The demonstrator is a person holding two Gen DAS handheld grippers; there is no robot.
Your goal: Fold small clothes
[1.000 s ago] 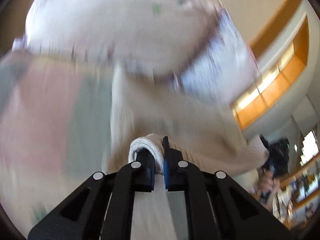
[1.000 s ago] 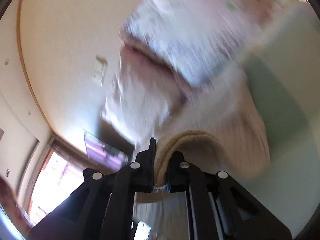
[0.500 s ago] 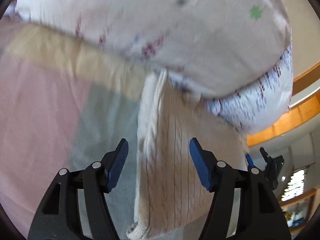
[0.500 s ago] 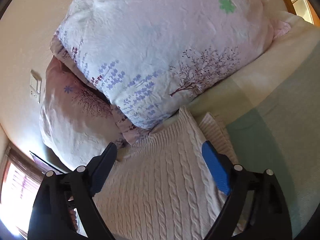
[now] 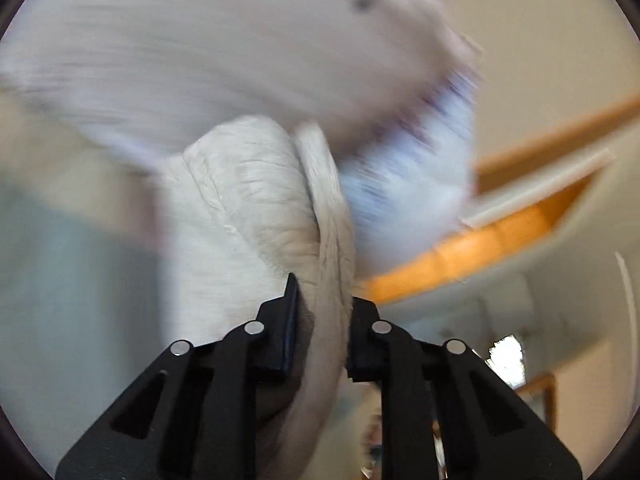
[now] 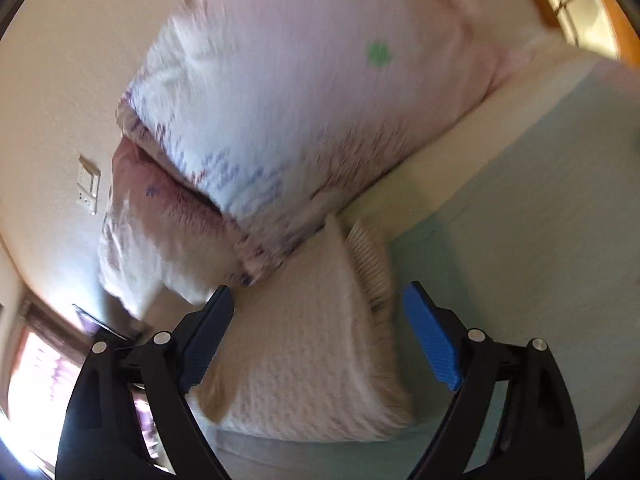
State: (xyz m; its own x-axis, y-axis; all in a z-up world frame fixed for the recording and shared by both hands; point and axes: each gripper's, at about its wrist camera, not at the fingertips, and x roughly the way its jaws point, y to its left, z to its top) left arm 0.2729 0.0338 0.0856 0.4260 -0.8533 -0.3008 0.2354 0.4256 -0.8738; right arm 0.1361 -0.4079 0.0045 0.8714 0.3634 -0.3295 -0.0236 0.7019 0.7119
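A cream cable-knit sweater (image 6: 312,340) lies folded on the pale green bedspread (image 6: 520,240), its far end against the pillows. In the left wrist view my left gripper (image 5: 322,308) is shut on an edge of the sweater (image 5: 248,200) and holds it bunched up off the bed; this view is blurred. My right gripper (image 6: 320,320) is open, its blue-padded fingers either side of the sweater, just above it.
Two floral pillows (image 6: 300,100) are stacked at the head of the bed against a cream wall (image 6: 60,80) with a switch plate (image 6: 89,188). A wooden rail (image 5: 480,248) and a room beyond show at the right of the left wrist view.
Half a second ago both grippers were open over the flat sweater. Since then my left gripper has shut on the sweater's edge and lifted it. My right gripper stays open and has shifted slightly.
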